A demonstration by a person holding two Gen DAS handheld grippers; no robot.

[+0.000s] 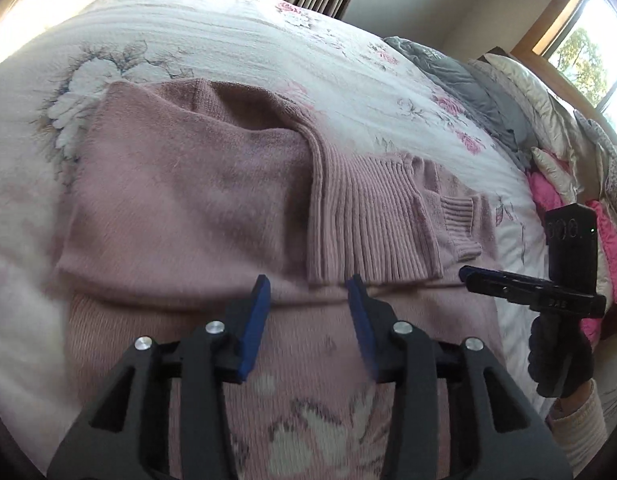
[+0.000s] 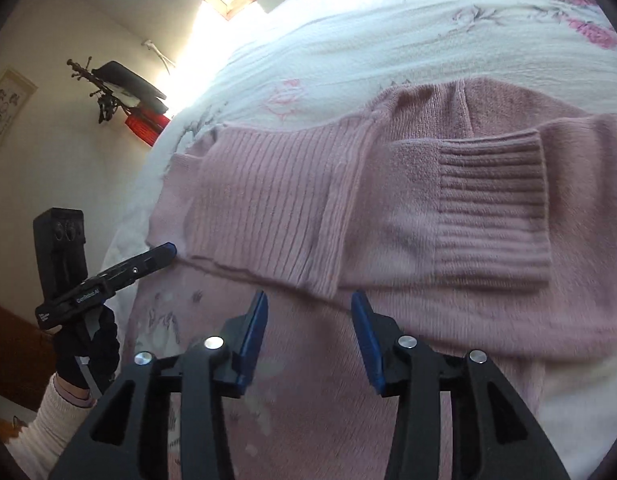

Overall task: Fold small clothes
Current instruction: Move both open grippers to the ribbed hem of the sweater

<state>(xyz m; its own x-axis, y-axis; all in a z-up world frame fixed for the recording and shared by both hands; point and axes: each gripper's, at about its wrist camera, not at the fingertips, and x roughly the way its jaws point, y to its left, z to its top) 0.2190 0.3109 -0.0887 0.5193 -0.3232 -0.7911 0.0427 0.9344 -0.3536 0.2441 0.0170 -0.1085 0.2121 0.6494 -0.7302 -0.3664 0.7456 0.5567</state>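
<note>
Pink sweater [image 1: 196, 184], partly folded on the bed [image 1: 236, 32]; left gripper [image 1: 308, 296] and right gripper [image 2: 308, 308] above it, jaws spread, empty.

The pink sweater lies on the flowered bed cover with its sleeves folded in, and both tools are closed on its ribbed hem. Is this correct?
Not fully. The pink sweater does lie on the flowered bed cover with sleeves folded in, but both wrist views show the left tool and right tool open, holding nothing.
</note>
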